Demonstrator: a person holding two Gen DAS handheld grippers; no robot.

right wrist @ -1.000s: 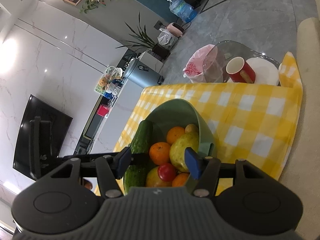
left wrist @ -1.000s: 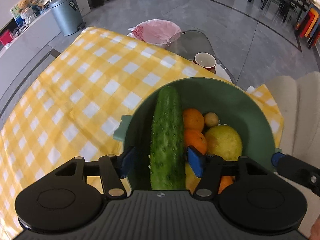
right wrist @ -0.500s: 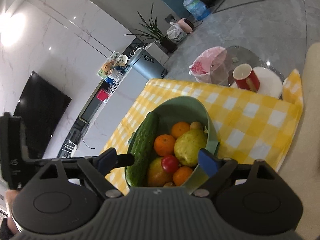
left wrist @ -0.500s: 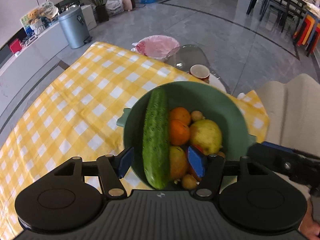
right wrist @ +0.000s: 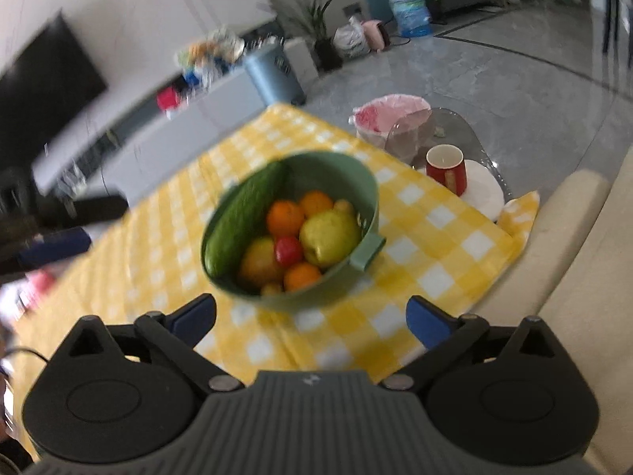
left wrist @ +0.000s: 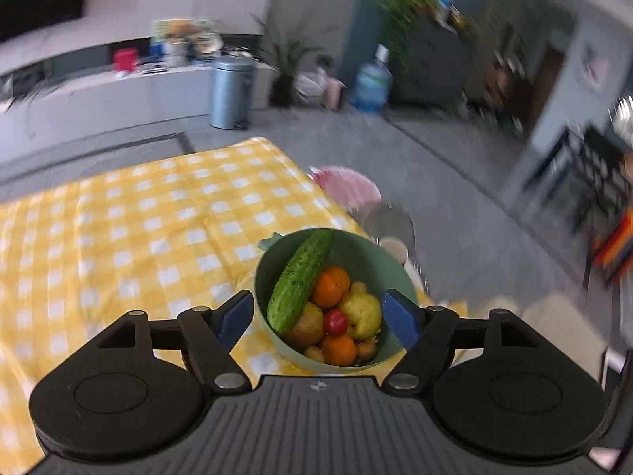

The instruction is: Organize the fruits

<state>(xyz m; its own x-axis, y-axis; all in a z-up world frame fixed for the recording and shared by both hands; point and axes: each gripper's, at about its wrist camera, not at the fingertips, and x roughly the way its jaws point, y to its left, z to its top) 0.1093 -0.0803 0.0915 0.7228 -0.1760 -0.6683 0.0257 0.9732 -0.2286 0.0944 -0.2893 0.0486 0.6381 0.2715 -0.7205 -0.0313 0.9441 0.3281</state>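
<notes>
A green bowl (left wrist: 370,261) (right wrist: 340,176) stands on the yellow checked cloth (left wrist: 138,237). In it lie a long cucumber (left wrist: 300,281) (right wrist: 245,213), oranges (left wrist: 330,287), a yellow-green pear (right wrist: 328,233), a small red tomato (right wrist: 289,249) and other small fruit. My left gripper (left wrist: 318,316) hovers above and short of the bowl, its jaws opening with nothing between the pads. My right gripper (right wrist: 311,321) hangs over the cloth in front of the bowl, its jaws also opening and empty. In the right wrist view the left gripper's fingers (right wrist: 55,245) show blurred at the left edge.
A red mug (right wrist: 445,168) on a white plate (right wrist: 480,194) sits on a glass side table beyond the cloth's corner. A pink-lined bin (right wrist: 389,116) stands behind it. A cream seat (right wrist: 573,257) borders the table on the right. A grey trash can (left wrist: 231,91) stands far back.
Both grippers have drawn back and upward from the bowl and rolled level, so the bowl looks smaller. Both pairs of jaws have spread wider. The bowl and fruit stay put.
</notes>
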